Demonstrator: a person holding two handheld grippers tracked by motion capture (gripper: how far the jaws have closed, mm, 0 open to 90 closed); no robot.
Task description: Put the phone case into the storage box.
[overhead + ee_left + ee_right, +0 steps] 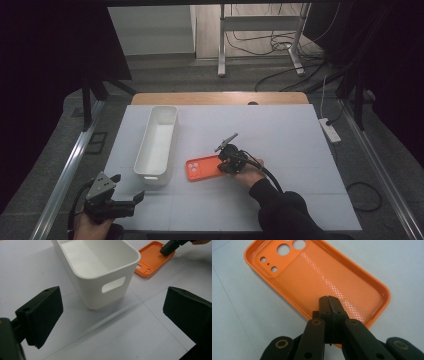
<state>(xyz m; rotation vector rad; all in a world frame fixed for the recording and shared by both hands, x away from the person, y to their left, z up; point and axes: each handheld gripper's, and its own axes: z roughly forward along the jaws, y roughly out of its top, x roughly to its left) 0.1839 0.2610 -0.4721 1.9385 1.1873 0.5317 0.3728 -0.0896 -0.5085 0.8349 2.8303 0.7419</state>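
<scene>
— White tabletop [280, 150], bin [156, 142] off to the side. Where's the phone case [322, 280]?

— Lying open-side up, its near rim pinched between the right gripper [328, 301] fingers, which look clamped together on that thin wall.

— And the left gripper [112, 312]?

— Fingers wide apart, holding nothing. Case seems light, bendy, slick; grip the rim.

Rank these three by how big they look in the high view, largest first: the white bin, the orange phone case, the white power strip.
1. white bin, clearly the largest.
2. orange phone case, with the right gripper shut on its near edge.
3. white power strip, smallest; it lies farther from the camera, so its true size against the case is unsure.
</scene>
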